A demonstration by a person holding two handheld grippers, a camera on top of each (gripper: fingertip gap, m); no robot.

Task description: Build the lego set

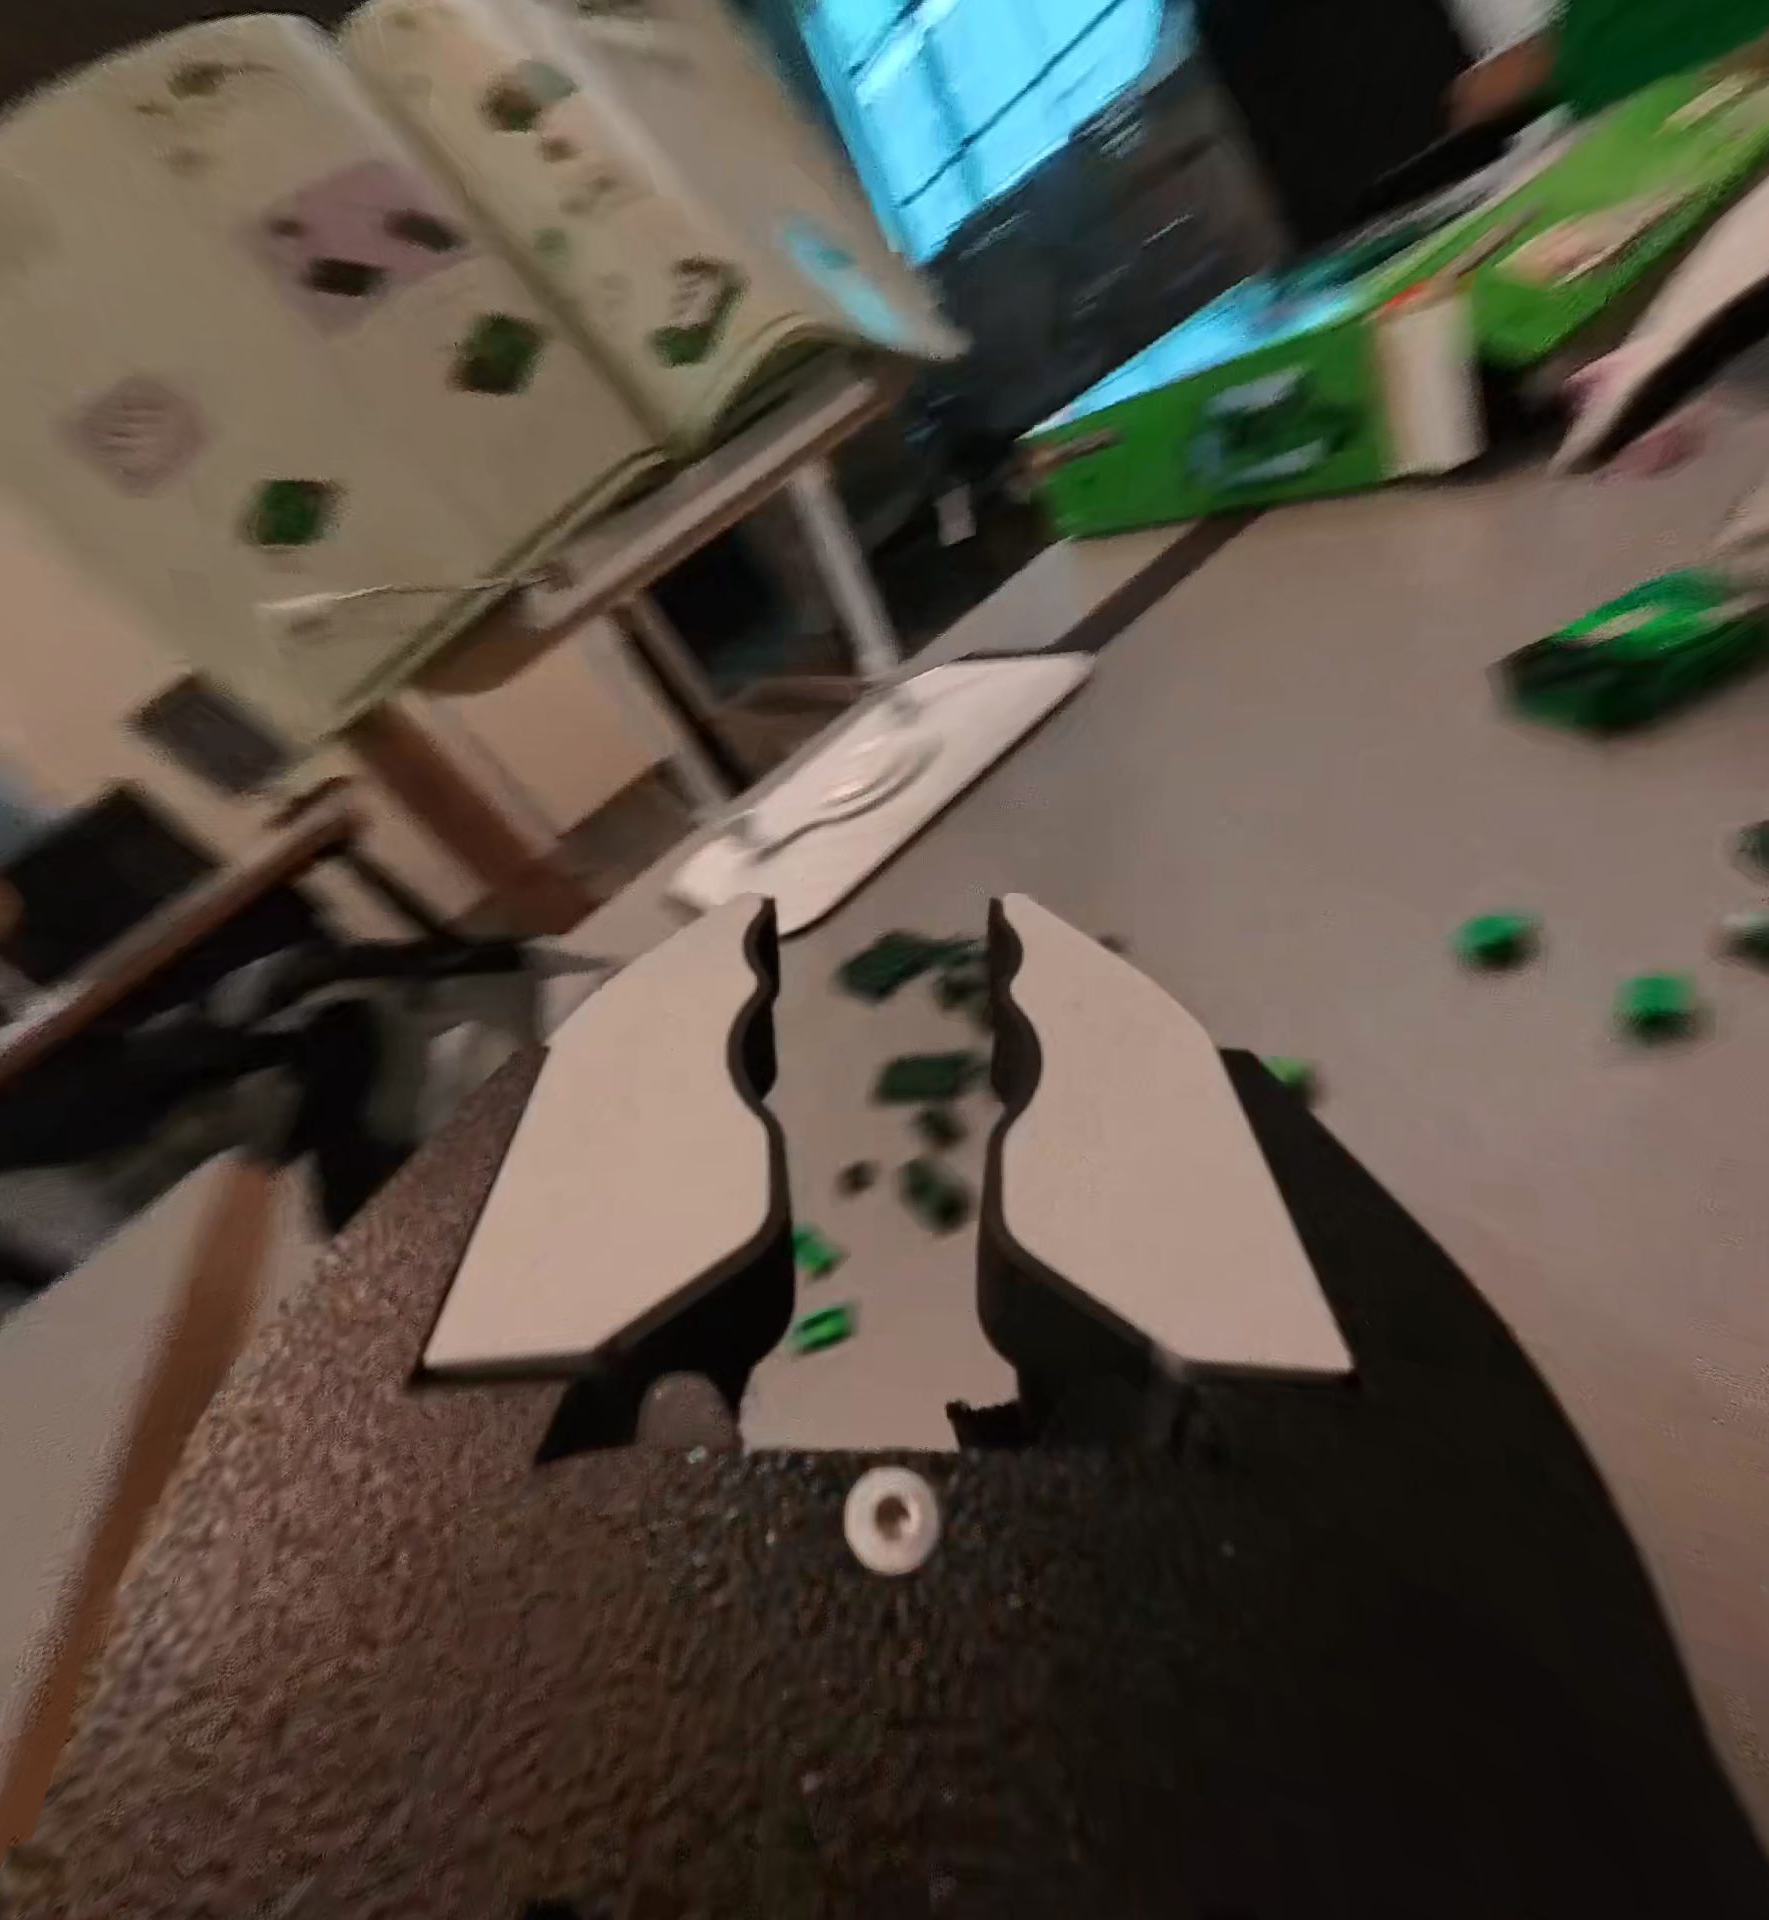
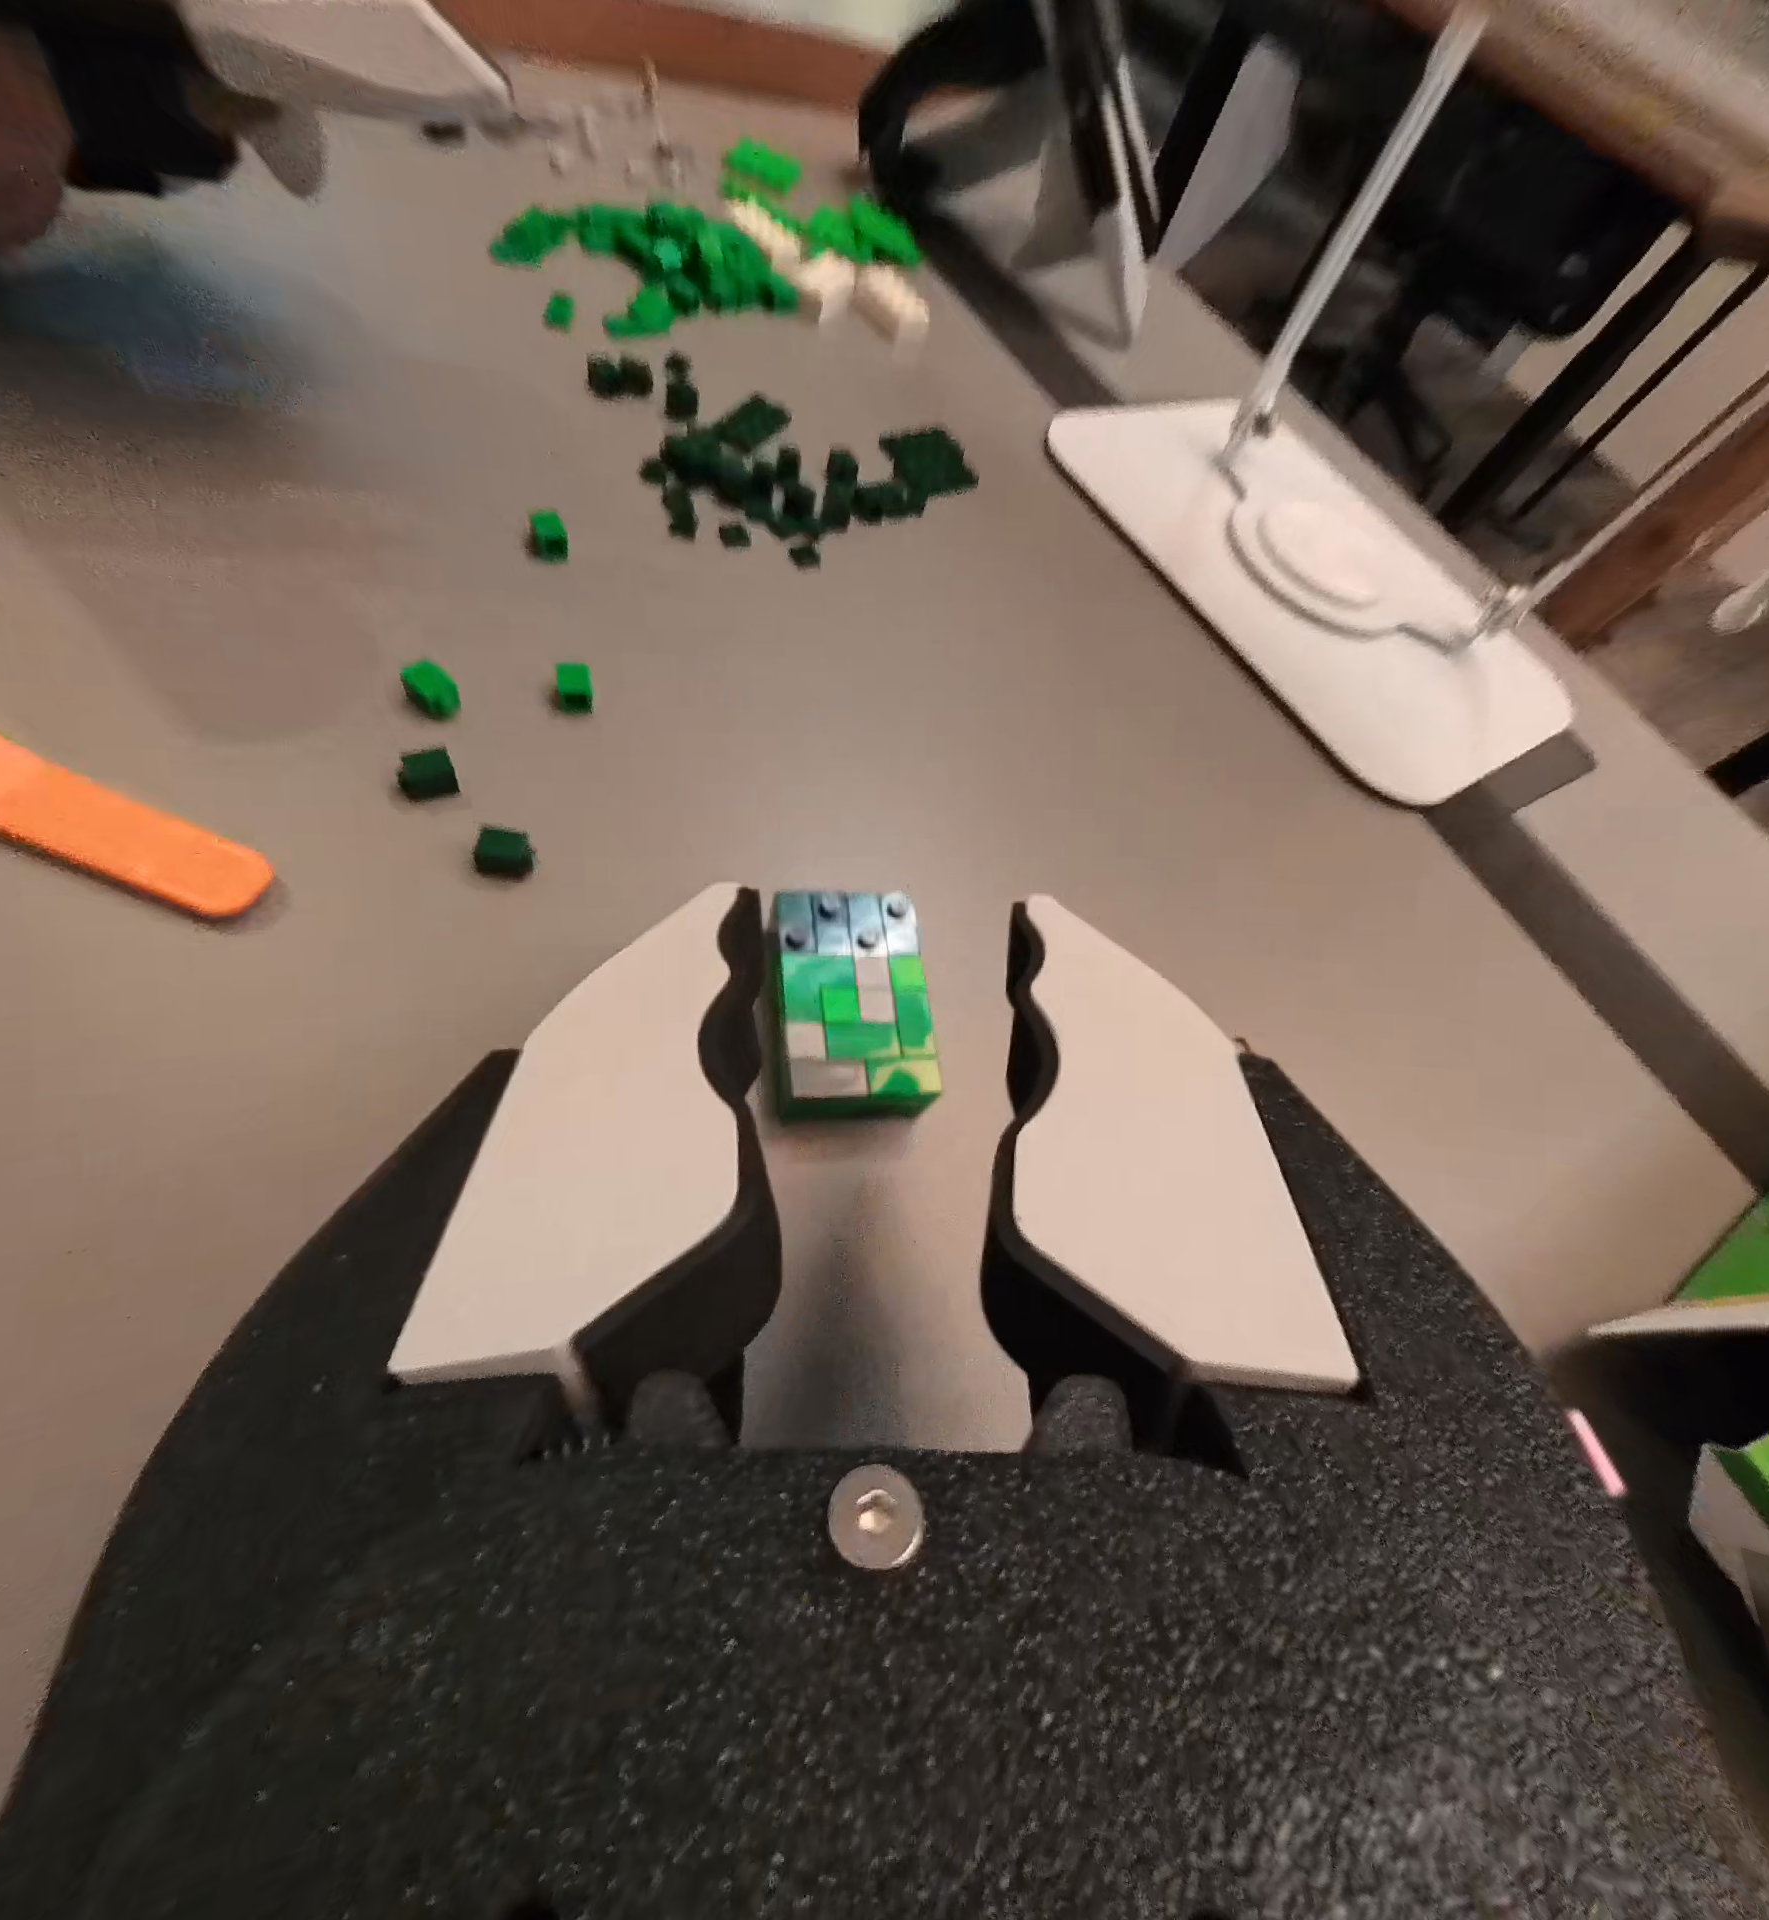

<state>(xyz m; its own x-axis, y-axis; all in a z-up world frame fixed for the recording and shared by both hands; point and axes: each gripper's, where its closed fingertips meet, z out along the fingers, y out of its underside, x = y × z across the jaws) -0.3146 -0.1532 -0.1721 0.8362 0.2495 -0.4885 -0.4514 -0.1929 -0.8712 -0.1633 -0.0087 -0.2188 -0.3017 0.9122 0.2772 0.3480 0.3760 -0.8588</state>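
Grey bench (image 2: pixel 1067 727). On it: small green-and-grey brick block (image 2: pixel 852 1006) at frame centre; pile of bright green bricks (image 2: pixel 672 260) at top; dark green bricks (image 2: pixel 807 473) below that pile; loose green bricks (image 2: pixel 430 688) centre left; orange flat tool (image 2: pixel 90 821) at left edge; white stand base (image 2: pixel 1316 603) at right; green box (image 1: pixel 1264 416) upper right.

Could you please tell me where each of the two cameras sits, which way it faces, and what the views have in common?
Left wrist view: mounted behind the left tongs, tilted, looking along the grey tabletop over scattered small dark green bricks toward a green cardboard box; both open fingers show.
Right wrist view: mounted behind the right tongs, looking down at a small green-and-grey brick assembly between its open fingers, an orange flat tool beyond.
Shared: tabletop, loose green bricks, white rounded stand base.
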